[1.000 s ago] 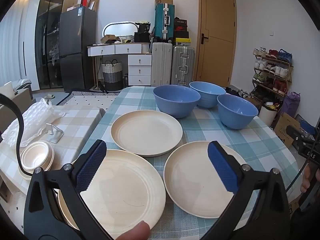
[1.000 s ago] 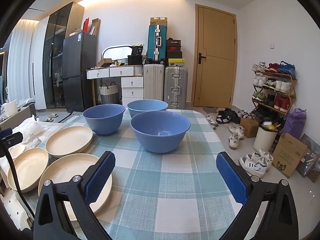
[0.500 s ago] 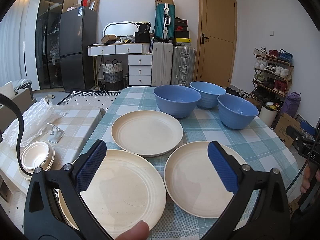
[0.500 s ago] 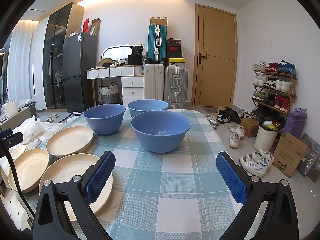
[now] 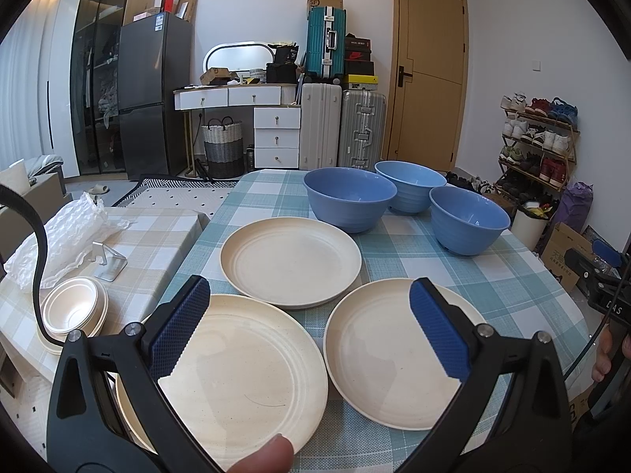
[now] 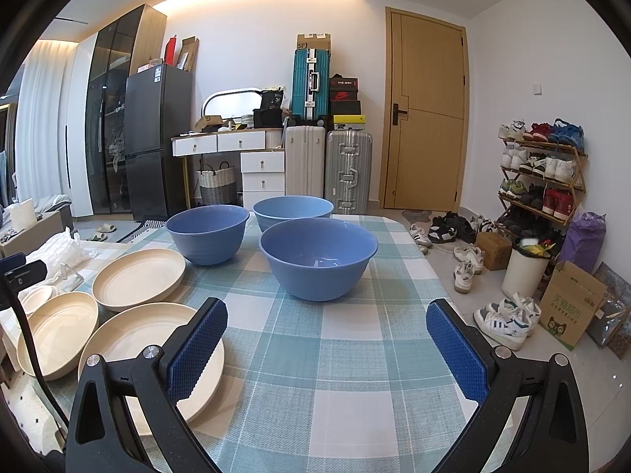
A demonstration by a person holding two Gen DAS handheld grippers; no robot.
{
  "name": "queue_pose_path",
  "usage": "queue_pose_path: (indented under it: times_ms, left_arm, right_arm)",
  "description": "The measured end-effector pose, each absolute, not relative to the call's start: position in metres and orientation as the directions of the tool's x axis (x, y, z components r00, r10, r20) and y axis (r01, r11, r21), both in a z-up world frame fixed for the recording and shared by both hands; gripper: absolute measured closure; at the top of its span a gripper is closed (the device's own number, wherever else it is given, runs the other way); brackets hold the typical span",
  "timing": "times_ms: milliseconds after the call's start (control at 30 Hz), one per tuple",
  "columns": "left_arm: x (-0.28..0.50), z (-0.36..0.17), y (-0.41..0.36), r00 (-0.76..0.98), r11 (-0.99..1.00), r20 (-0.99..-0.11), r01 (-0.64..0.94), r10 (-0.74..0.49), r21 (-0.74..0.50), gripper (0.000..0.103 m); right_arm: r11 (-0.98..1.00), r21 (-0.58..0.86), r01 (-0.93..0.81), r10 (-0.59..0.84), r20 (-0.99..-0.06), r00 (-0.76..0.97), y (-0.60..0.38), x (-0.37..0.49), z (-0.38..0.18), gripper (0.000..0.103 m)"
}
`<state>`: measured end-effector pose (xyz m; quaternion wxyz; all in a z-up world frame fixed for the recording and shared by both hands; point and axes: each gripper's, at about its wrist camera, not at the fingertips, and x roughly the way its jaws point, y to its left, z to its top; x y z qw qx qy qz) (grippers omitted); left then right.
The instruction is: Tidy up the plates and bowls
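Three cream plates [image 5: 290, 262] lie flat at the near side of the checked table [image 6: 335, 358]; three blue bowls [image 6: 318, 257] stand behind them, close together; the left gripper [image 5: 305, 329] hangs wide apart above the plates, holding nothing; the right gripper [image 6: 325, 345] gapes too, over bare cloth.

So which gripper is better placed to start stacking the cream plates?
Probably the left gripper: open, directly over the two near cream plates. The right gripper, also open, faces the blue bowls.
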<state>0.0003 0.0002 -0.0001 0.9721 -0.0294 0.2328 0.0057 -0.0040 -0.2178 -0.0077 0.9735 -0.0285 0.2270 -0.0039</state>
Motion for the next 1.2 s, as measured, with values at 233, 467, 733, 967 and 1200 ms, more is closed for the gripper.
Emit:
queue_pose_path:
  times_ms: [233, 467, 733, 967, 1200]
  left_arm:
    - [0.0001, 0.0, 0.0003, 0.892, 0.998, -0.452, -0.026, -0.001, -0.055, 0.002]
    - [-0.0002, 0.0001, 0.0003, 0.892, 0.998, -0.451, -0.025, -0.003, -0.055, 0.002]
    - [-0.0005, 0.0003, 0.0006, 0.892, 0.998, -0.452, -0.025, -0.003, -0.055, 0.002]
    - [0.0, 0.0, 0.0003, 0.892, 0.998, -0.453, -0.025, -0.003, -0.055, 0.002]
    - [0.0001, 0.0, 0.0004, 0.891, 0.998, -0.453, -0.025, -0.002, -0.054, 0.002]
  right_arm:
    - [0.998, -0.058, -0.005, -0.021, -0.44, 0.898, -0.2173, -0.0035, -0.0083, 0.0]
    - [0.998, -0.056, -0.008, -0.018, -0.439, 0.898, -0.2176, -0.0036, -0.0083, 0.0]
    - [0.999, -0.051, -0.007, -0.016, -0.44, 0.898, -0.2156, -0.0059, -0.0081, 0.0]
    - [0.999, -0.043, -0.003, -0.016, -0.437, 0.899, -0.218, -0.0034, -0.0101, 0.0]
    - [0.999, -0.044, -0.003, -0.017, -0.436, 0.9, -0.2163, -0.003, -0.0106, 0.0]
